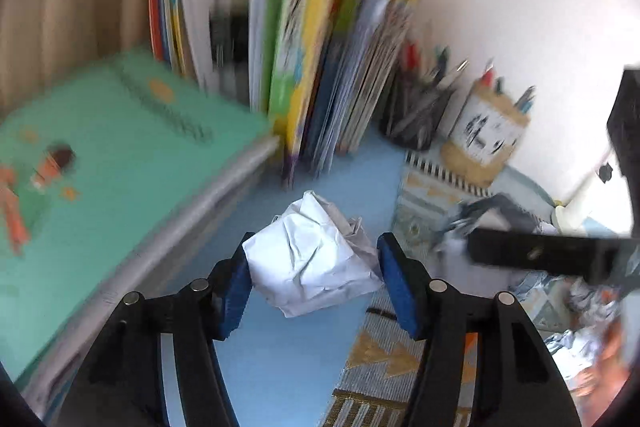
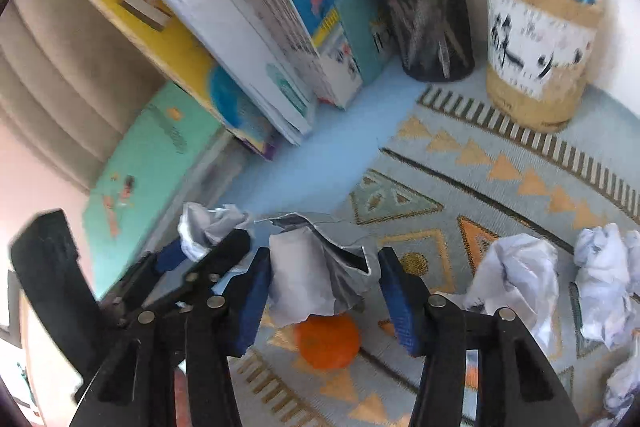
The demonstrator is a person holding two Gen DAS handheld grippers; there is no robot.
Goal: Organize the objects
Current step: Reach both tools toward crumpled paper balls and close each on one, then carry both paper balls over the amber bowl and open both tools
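Your largest item is the row of books (image 1: 304,39): stiff, glossy covers, leaning upright against the wall at 12 o'clock in the left view. A mint box (image 1: 100,163) lies flat at 9 o'clock, smooth-lidded. Under the right gripper (image 2: 320,291) is a woven mat (image 2: 500,187), flat and matt with triangle patterning, laid on a smooth blue desk (image 1: 288,347).

Two pen holders stand at 1 o'clock in the right view: a black mesh cup (image 2: 436,27) and a paper-wrapped pot (image 2: 540,47), both upright and full.

The task's things are crumpled paper wads. One white wad (image 1: 316,259) sits between the left gripper (image 1: 316,279) pads at centre; both pads touch its flanks, fingers narrowed on it. A second wad (image 2: 316,275), grey-white with a torn edge, is between the right gripper's fingers at centre; the left pad presses it, the right pad reaches only its ragged tip. More wads (image 2: 516,275) lie at 3 o'clock. An orange ball (image 2: 328,341) rests just under the second wad.

Judgement: the wads are very light, soft and springy, not fragile. Take them across the bulk, not by loose flaps.
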